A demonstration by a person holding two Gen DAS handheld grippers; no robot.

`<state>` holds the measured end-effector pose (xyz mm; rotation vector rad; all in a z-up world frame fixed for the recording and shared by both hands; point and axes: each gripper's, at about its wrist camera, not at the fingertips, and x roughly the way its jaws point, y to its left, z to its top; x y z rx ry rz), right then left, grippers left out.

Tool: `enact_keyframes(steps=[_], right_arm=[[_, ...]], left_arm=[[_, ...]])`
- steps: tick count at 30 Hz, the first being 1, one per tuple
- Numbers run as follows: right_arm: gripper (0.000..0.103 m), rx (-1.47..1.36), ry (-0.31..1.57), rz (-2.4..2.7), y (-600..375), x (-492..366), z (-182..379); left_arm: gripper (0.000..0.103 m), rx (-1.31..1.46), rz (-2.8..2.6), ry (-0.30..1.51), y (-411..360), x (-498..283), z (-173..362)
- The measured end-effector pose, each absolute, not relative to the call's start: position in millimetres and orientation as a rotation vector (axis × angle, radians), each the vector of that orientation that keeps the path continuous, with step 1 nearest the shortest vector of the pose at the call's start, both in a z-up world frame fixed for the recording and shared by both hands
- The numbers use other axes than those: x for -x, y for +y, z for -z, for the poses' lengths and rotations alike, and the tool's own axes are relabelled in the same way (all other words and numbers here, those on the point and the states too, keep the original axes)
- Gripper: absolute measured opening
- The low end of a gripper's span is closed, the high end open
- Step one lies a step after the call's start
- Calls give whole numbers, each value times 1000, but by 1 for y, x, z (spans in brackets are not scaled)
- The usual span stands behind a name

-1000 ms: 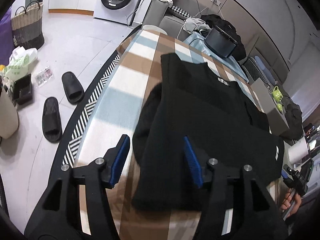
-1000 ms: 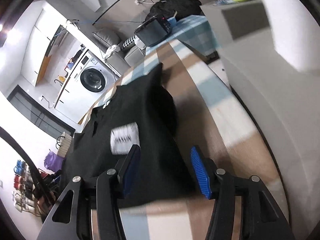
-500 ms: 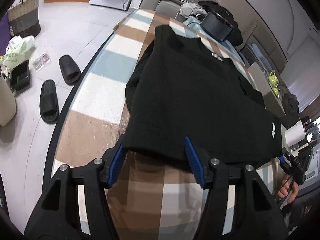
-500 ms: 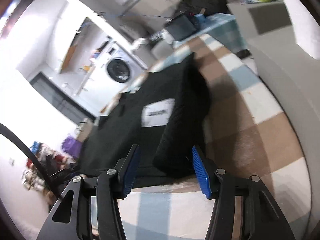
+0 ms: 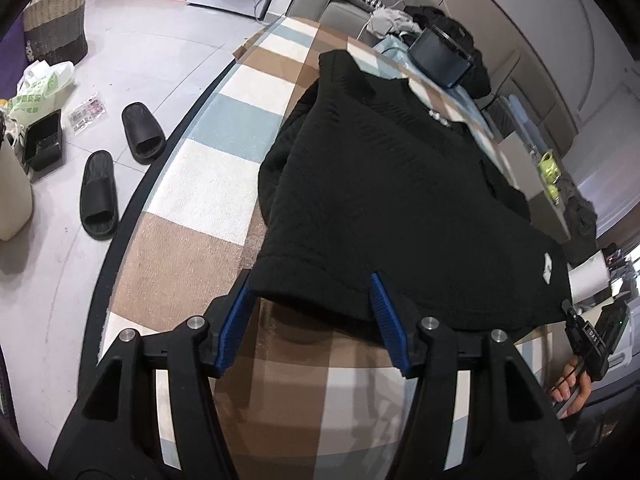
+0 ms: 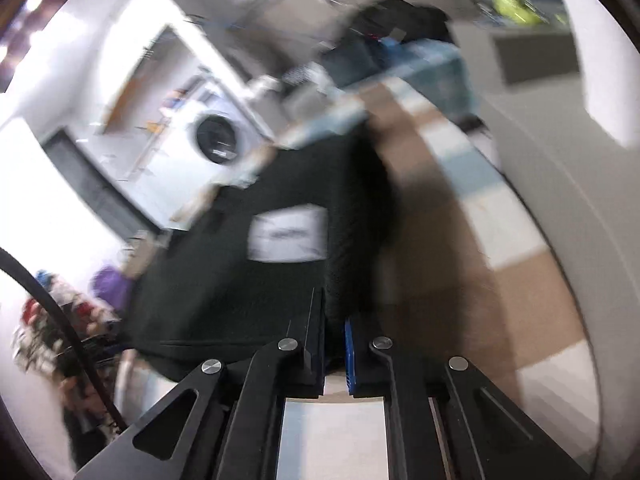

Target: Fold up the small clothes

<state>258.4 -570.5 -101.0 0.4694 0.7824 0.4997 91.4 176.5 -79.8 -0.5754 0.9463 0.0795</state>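
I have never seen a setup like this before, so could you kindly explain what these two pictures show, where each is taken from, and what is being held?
There is no robot here: a person carries a two-fingered clamp in each hand, and each has a wide-angle camera looking out along its fingers.

One picture is from the left hand-held gripper. Its blue-padded jaws stand apart around the near hem of a black garment spread on a checked brown, blue and white cloth; whether they pinch it, I cannot tell. Black slippers lie on the floor beside it.

The other, blurred, is from the right hand-held gripper. Its jaws are shut on the same black garment at an edge, near a white label.
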Motion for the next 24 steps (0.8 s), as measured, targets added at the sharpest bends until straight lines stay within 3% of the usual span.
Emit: enact_keyframes(steps=[5,8,12,13,16,18,19,20,24], right_arm=[[8,-513,804,-508,-572,-267,104],[9,-531,823,-509,-573,-268,108],[21,-555,859,-505,-572,-273,116],[28,-559,868,-505,-571,-274,117],[29,-556,878,-512,-567,-277,120],[26,-548,886,-498,-564,-279,121],[14,-535,880,-486,-562,-280,119],[11,-523,876,-473,-561,-281,117],[7,-578,827,-491,-570,-282,102]], left_arm=[[54,570,-73,866,175,-86,68],[45,528,-76,808,172,-85,55],[38,510,-88,800,171,-94,50],[33,507,-99,803,171,-97,50],[12,500,-119,798,170,-106,51],[6,492,-121,785,168,-110,49],[5,487,-119,774,167,-111,46],[5,484,-118,755,166,-112,42],[5,489,-130,699,171,-114,25]])
